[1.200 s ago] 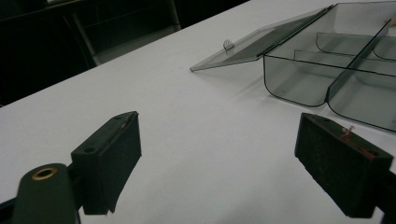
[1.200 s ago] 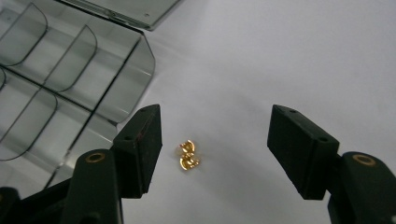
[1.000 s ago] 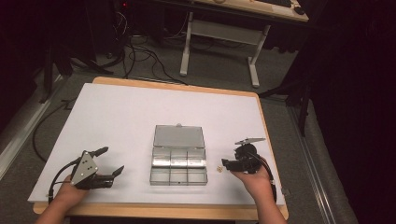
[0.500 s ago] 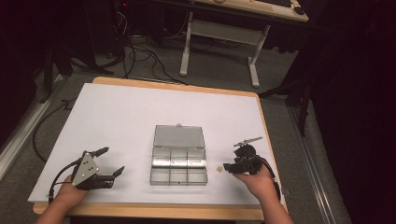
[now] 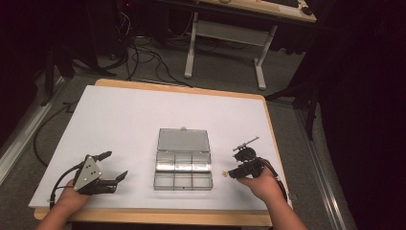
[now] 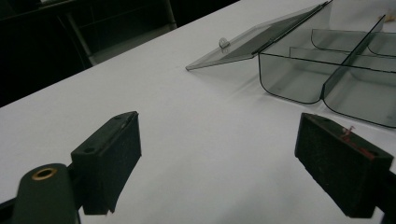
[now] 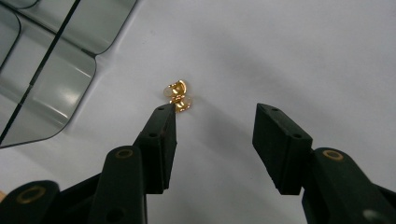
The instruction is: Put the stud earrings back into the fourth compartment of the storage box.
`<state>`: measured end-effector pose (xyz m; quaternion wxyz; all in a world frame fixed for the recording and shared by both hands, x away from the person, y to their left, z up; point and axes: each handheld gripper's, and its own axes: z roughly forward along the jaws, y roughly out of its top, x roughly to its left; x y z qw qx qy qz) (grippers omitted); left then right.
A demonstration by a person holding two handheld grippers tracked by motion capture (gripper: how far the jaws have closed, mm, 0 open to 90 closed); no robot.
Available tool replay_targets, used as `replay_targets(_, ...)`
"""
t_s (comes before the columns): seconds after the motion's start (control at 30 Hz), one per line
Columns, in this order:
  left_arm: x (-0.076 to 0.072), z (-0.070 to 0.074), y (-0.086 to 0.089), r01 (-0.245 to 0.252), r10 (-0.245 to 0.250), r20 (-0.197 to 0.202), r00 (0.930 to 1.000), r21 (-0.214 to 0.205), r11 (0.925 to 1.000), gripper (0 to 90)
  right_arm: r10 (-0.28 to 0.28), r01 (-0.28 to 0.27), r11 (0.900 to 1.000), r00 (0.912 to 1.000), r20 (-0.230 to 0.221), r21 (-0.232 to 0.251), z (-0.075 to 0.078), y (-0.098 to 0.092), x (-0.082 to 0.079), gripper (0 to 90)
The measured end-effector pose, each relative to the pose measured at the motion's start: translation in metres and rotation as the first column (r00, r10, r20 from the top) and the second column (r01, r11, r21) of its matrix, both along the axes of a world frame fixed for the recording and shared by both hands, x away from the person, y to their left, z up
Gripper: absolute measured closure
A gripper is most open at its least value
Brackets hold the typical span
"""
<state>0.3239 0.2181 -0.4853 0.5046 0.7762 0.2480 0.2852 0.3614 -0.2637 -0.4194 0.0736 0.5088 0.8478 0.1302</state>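
Just right of the clear six-compartment plastic box (image 5: 183,167), the small gold metal clip (image 7: 177,95) lay on the white table (image 5: 124,120). Your right gripper (image 7: 212,123) had been closing, jaws still apart, clip at its left pad's tip, not between. Your left gripper (image 5: 109,166) gaped, well left of the box.

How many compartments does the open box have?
6, in two rows of three: the clear box has three behind, next to the flat-lying lid, and three in front.

In my high view the gold piece (image 5: 223,175) is too small to identify. My right gripper view cuts off the clear box (image 7: 42,60); one jaw overlaps the piece's edge.
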Motion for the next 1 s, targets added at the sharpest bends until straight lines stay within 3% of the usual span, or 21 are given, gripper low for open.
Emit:
replay_targets(0.17,-0.001,0.000,0.000,-0.003,0.003,0.011,0.9999,0.002,1.0000,14.9,0.029,-0.030,0.9986,0.9990,-0.034,-0.044,0.001,0.008,0.005,52.3)
replay_targets(0.33,-0.001,0.000,0.000,0.000,0.000,0.009,1.0000,0.002,1.0000,14.9,0.055,-0.058,0.9968,0.9969,-0.056,-0.056,0.004,0.016,0.010,55.3)
replay_targets(0.5,0.002,0.000,0.000,0.011,-0.010,-0.016,0.9998,0.003,0.9999,14.9,0.078,-0.083,0.9944,0.9939,-0.078,-0.064,0.006,0.020,0.016,62.8)
replay_targets(0.73,0.000,0.000,-0.001,0.012,-0.012,-0.002,0.9999,0.008,0.9999,14.9,0.088,-0.098,0.9929,0.9870,-0.135,-0.068,-0.001,0.024,0.024,72.0)
replay_targets(1.0,0.000,0.000,-0.001,0.012,-0.012,-0.004,0.9999,0.016,0.9998,14.9,0.100,-0.114,0.9905,0.9825,-0.157,-0.078,-0.010,0.027,0.026,81.6)
